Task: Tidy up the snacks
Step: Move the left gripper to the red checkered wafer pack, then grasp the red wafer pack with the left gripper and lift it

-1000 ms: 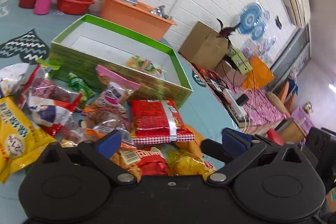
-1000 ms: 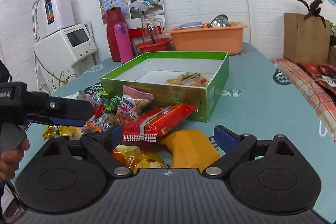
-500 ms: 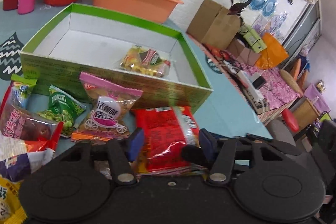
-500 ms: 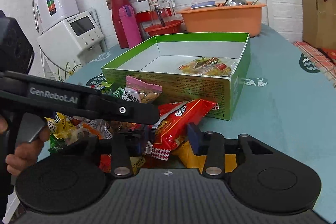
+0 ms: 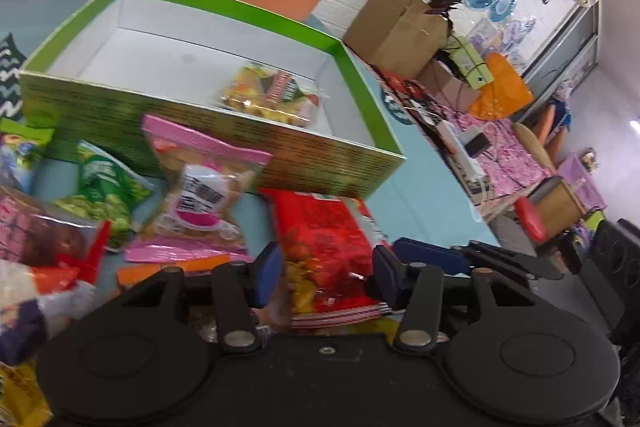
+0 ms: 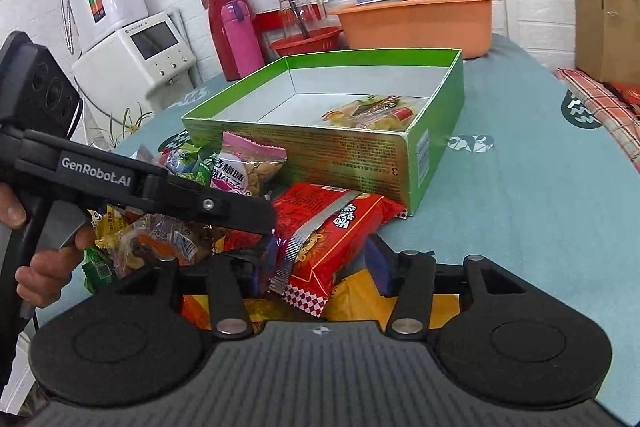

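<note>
Both fingers (image 5: 269, 269) around red packet (image 5: 326, 245)

A red snack packet (image 5: 324, 247) is lying flat before the green box (image 5: 208, 131), beside a pink packet (image 5: 200, 191). One clear packet (image 5: 276, 95) is resting inside the box.

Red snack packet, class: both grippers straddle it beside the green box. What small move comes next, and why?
Probably finish closing the left gripper on the red packet: its jaws are closing around it, the right gripper is opening, and the green box has room.
</note>
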Tool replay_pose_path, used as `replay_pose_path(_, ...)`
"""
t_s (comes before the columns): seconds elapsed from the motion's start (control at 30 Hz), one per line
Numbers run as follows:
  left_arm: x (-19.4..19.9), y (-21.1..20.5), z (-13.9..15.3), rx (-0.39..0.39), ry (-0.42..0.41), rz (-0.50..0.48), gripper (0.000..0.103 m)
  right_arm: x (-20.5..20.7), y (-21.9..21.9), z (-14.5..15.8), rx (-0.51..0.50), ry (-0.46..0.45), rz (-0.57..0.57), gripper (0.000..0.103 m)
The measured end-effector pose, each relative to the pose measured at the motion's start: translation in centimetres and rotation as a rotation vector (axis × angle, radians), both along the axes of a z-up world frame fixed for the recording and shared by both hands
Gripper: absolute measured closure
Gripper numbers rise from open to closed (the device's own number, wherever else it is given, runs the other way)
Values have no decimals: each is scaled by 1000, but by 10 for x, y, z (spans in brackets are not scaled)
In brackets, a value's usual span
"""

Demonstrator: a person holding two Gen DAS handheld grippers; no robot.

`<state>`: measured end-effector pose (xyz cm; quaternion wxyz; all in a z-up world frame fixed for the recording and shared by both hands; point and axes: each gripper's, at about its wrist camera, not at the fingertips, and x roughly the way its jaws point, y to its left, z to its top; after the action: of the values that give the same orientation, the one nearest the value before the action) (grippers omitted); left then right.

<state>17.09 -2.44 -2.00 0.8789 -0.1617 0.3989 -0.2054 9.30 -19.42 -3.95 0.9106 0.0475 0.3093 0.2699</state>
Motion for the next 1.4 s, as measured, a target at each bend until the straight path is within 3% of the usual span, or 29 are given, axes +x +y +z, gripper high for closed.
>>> replay_pose_path(0.1,7,-8,2,62,2,-5,51,10,0,0,15,34,15,12)
replay_pose_path(0.13,9,-11,3,75,1,-12,40,12,1,-1,12,43,24,12)
replay_pose_path(0.17,12,-15,3,80,-1,-30,37,13,2,-1,7,46,39,10)
replay_pose_path(0.43,17,-32,-2,124,-25,-111,38,22,2,-3,2,91,96,4)
replay_pose_path(0.57,7,-37,-2,145,-46,-62,51,30,9,-11,35,134,68,0)
replay_pose_path(0.67,-8,-32,7,110,-82,-45,52,15,15,2,-20,72,50,10)
replay_pose_path(0.77,-20,-28,27,81,-143,-30,53,3,9,18,1,29,42,21)
replay_pose_path(0.93,-27,-22,62,61,-256,-8,54,-7,8,51,7,-88,53,21)
replay_pose_path(1.17,4,2,100,47,-335,68,53,34,23,90,39,-207,93,22)
replay_pose_path(1.4,51,35,92,28,-294,136,52,92,50,93,47,-191,118,23)
